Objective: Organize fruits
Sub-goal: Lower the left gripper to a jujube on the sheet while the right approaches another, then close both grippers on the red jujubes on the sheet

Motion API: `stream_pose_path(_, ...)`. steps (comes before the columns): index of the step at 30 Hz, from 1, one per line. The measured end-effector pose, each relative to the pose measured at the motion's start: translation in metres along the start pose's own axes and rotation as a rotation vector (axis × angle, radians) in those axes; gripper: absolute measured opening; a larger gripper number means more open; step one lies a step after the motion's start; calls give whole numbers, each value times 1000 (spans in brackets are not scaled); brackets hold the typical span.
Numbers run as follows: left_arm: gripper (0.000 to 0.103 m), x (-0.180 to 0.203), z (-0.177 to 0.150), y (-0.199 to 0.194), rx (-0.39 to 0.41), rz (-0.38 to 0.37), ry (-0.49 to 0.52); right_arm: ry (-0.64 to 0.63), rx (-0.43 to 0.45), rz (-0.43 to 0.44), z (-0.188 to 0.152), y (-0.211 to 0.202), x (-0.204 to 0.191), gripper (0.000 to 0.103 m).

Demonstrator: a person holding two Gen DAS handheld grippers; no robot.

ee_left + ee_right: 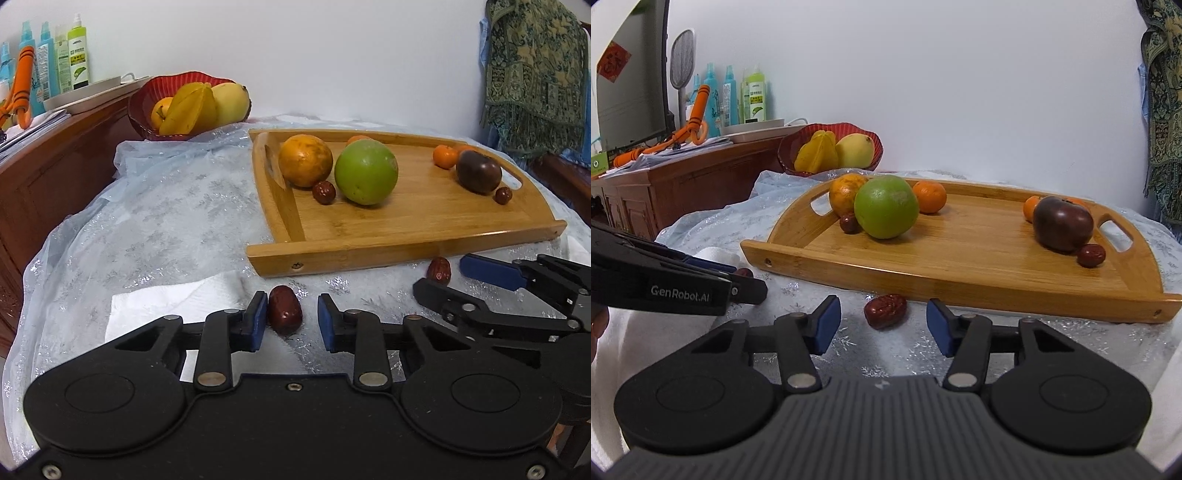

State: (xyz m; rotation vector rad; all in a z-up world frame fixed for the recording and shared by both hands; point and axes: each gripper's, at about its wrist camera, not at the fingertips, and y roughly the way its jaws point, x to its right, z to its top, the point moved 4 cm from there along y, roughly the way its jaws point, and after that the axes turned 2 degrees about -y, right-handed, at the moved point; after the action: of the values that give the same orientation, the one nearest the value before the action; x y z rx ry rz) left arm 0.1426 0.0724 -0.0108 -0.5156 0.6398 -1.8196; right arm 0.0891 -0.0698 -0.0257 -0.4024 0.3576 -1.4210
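My left gripper (291, 319) is open, low over the tablecloth, with a red date (284, 309) between its pads, close to the left pad. My right gripper (882, 325) is open around a second red date (885, 311) lying just in front of the wooden tray (960, 291). That date (439, 270) and the right gripper (458, 278) also show in the left wrist view. The tray (351, 254) holds a green fruit (366, 172), an orange (305, 160), a dark purple fruit (478, 172), small tangerines (445, 156) and two dates (324, 192).
A red bowl (142, 107) with a starfruit (190, 110) and a mango (231, 103) stands at the back left. A wooden sideboard (55, 166) with bottles (77, 55) runs along the left. A white paper towel (173, 306) lies under my left gripper. A patterned cloth (535, 74) hangs at the right.
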Motion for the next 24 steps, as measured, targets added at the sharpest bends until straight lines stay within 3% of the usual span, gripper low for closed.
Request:
stream_pose_path(2,28,3,0,-1,4,6,9,-2,-2,1,0,1,-1,60)
stream_pose_path(7,29,6,-1,1,-3,11,14,12,-24,4,1,5,0,42)
stream_pose_path(14,28,7,-1,2,0,17,14,29,-26,10,3,8,-1,41)
stream_pose_path(18,20,14,-4,0,12,8,45,13,-45,8,3,11,-3,25)
stream_pose_path(24,19,29,-6,-7,36,-11,93,17,-42,0,4,9,-4,25)
